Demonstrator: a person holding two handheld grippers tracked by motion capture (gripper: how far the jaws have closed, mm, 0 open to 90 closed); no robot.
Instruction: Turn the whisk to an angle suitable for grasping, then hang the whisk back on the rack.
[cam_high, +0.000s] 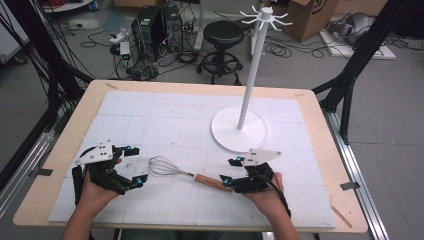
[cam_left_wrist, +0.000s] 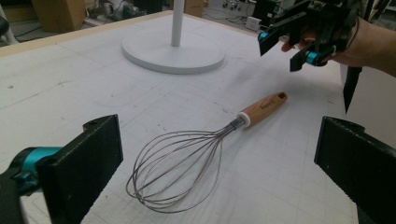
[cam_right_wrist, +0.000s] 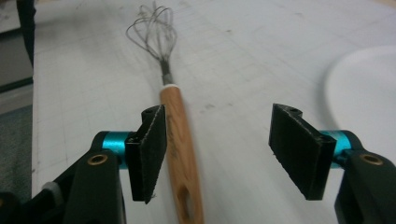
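Wooden whisk handle (cam_right_wrist: 180, 140) between parted right gripper (cam_right_wrist: 229, 149) fingers, unclamped; centre before squeezing. Left gripper (cam_left_wrist: 219, 168) at 9 o'clock, fingers apart.

The only lettering sits on the wooden handle of the whisk (cam_left_wrist: 264, 106), right of centre in the left gripper view: a small dark script mark burned along the grain, too small and soft to read. The cardboard box (cam_high: 311, 15) at the upper right of the high view carries a dark printed mark, also unreadable.
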